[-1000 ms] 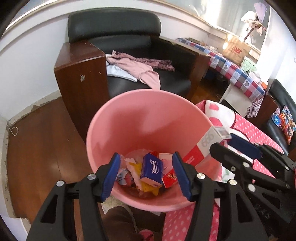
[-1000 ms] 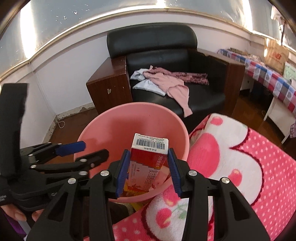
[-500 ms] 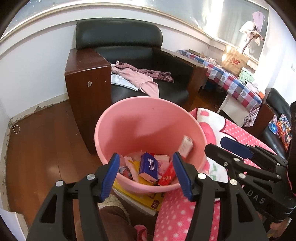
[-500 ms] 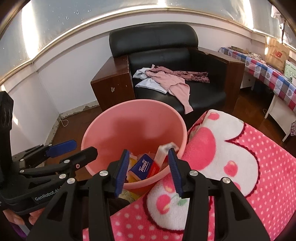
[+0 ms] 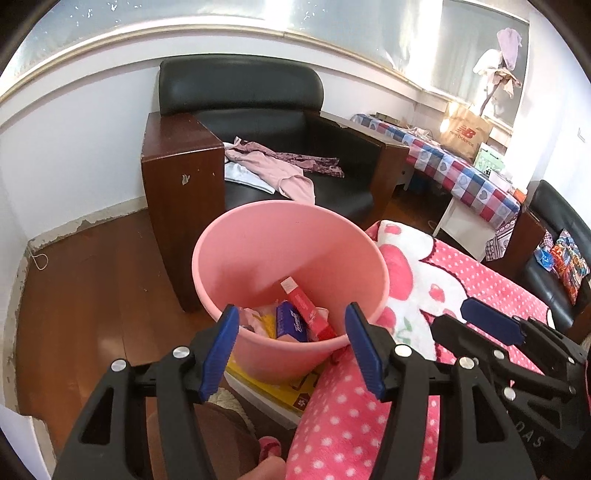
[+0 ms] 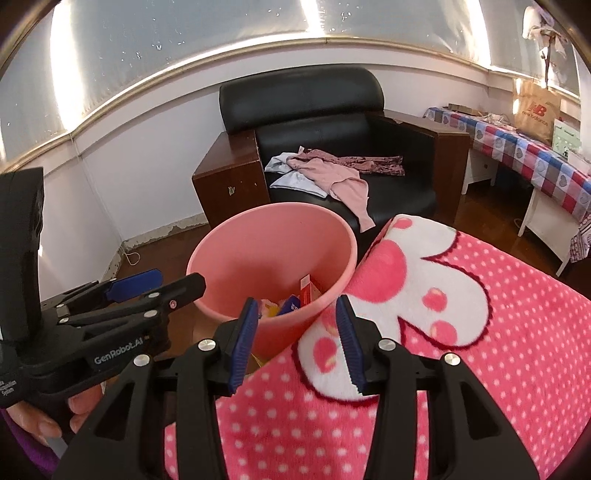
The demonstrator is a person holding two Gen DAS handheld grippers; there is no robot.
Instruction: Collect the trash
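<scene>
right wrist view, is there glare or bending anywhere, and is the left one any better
Right wrist view: bright glare streaks cross the window and its gold trim bows into an arc from fisheye distortion; the pink bin is sharp. Left wrist view: the same curving, with strong blown-out light around the paper bag at the far right.
</scene>
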